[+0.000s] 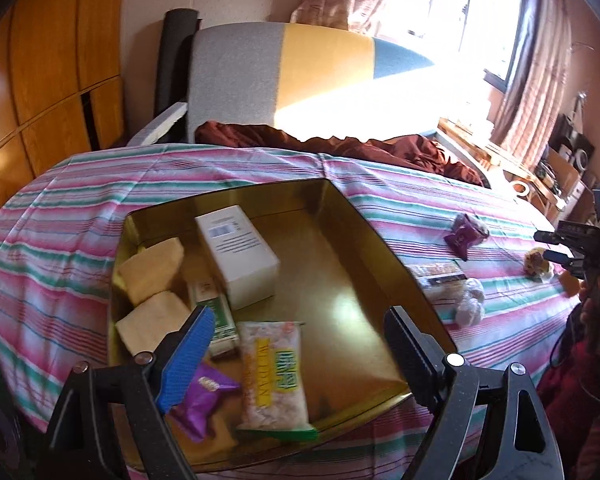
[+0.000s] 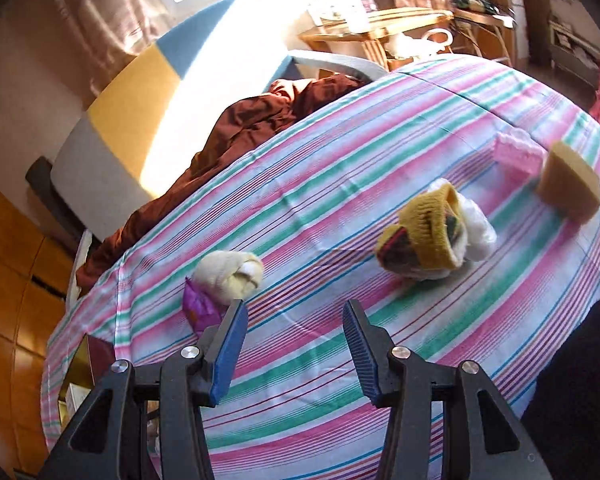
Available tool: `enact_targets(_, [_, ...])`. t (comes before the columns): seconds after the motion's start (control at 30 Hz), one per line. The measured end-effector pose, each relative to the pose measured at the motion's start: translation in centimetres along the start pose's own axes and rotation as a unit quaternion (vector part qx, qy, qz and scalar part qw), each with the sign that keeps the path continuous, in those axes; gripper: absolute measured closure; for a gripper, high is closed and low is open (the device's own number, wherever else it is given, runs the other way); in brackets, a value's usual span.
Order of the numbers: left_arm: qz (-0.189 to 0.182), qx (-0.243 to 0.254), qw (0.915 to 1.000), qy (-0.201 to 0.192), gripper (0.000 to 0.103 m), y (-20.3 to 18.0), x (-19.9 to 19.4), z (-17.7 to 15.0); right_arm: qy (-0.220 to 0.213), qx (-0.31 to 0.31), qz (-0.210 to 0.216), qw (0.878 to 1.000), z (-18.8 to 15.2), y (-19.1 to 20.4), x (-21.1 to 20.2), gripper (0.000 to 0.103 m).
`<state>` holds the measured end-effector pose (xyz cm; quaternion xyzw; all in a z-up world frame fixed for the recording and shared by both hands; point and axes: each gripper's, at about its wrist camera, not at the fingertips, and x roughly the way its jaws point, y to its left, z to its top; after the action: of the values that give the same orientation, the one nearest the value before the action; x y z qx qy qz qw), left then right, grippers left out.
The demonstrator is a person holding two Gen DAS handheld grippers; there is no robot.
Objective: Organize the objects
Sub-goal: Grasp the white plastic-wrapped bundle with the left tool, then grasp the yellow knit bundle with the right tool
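In the left wrist view, my left gripper [image 1: 300, 340] hangs open over a gold tin [image 1: 384, 256] on the striped bedspread, with nothing between its fingers. The tin holds a white box [image 1: 240, 254], two yellow sponges [image 1: 152, 272], a green carton [image 1: 216, 312], a snack packet [image 1: 274, 376] and a purple wrapper [image 1: 200, 400]. My right gripper [image 2: 296, 332] is open and empty above the bedspread. Just beyond it lie a cream sock roll [image 2: 230, 276] and a purple packet [image 2: 200, 306]. Farther off lie a yellow sock bundle [image 2: 424, 240] and a tan sponge [image 2: 570, 186]. The right gripper [image 1: 544, 246] also shows at the far right of the left wrist view.
A snack bar packet [image 1: 440, 276] and a pale sock ball [image 1: 470, 300] lie right of the tin. A pink item [image 2: 518, 156] sits by the sponge. A brown blanket [image 2: 236, 128] and a colour-block headboard [image 1: 284, 76] lie behind, wooden wardrobes [image 1: 40, 80] to the left.
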<state>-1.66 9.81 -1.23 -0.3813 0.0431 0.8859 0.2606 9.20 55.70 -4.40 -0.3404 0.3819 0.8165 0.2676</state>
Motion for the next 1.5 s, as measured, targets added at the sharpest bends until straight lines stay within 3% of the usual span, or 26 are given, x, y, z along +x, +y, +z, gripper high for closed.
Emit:
enact_targets(0.1, [-0.032,0.041,0.9986,0.003,0.016,-3.6,0.9,0.9,-0.011,0.092,0.044,0.995,0.7,-3.1,-0.4,0.051])
enact_targets(0.23, [-0.082,0.082,0.9930,0.019,0.018,-8.3,2.7,1.7,-0.030,0.147,0.069,0.986,1.1,-5.2,-0.9,0.048])
enact_targets(0.37, [-0.117,0.113,0.9854,0.049,0.029,-12.2,4.8,1.8,-0.011,0.153,0.076,0.985,1.4,-5.1,0.0,0.046])
enact_targets(0.47, [-0.126,0.137,0.9804,0.063,0.030,-14.8,6.1,1.9,-0.008,0.142,0.082,0.986,1.5,-4.7,0.2,0.046])
enact_targets(0.67, [-0.125,0.171,0.9719,0.103,0.030,-18.8,9.5,1.7,-0.006,0.155,0.102,0.983,1.4,-5.2,0.2,0.046])
enact_targets(0.83, [-0.082,0.195,0.9654,0.153,0.031,-21.2,13.2,0.8,-0.016,0.166,0.120,0.979,1.3,-5.6,-0.1,0.046])
enact_targets(0.93, [-0.065,0.196,0.9620,0.179,0.031,-21.7,15.2,-0.1,-0.042,0.193,0.145,0.970,1.3,-6.7,-1.0,0.046])
enact_targets(1.03, [-0.066,0.203,0.9609,0.177,0.053,-22.2,15.8,-1.0,-0.088,0.240,0.168,0.952,1.1,-8.8,-2.4,0.042])
enact_targets(1.07, [-0.071,0.211,0.9609,0.165,0.068,-22.5,15.5,-1.2,-0.096,0.256,0.171,0.946,0.9,-9.5,-2.5,0.040])
enact_targets(1.13, [-0.086,0.212,0.9606,0.157,0.068,-22.8,15.0,-1.6,-0.101,0.280,0.176,0.938,0.8,-10.3,-2.5,0.040])
enact_targets(1.2, [-0.104,0.210,0.9606,0.150,0.069,-23.0,14.4,-2.2,-0.100,0.283,0.173,0.938,0.9,-10.3,-2.4,0.040])
enact_targets(1.3, [-0.098,0.243,0.9578,0.118,0.069,-23.5,13.5,-3.6,-0.098,0.272,0.152,0.945,1.2,-9.7,-2.5,0.040])
enact_targets(1.4, [-0.111,0.239,0.9584,0.109,0.069,-23.0,13.4,-3.8,-0.086,0.273,0.117,0.951,2.0,-9.9,-2.3,0.040])
enact_targets(1.5, [-0.125,0.231,0.9589,0.108,0.069,-22.6,13.7,-3.7,-0.101,0.267,0.063,0.956,4.5,-10.7,-2.5,0.040])
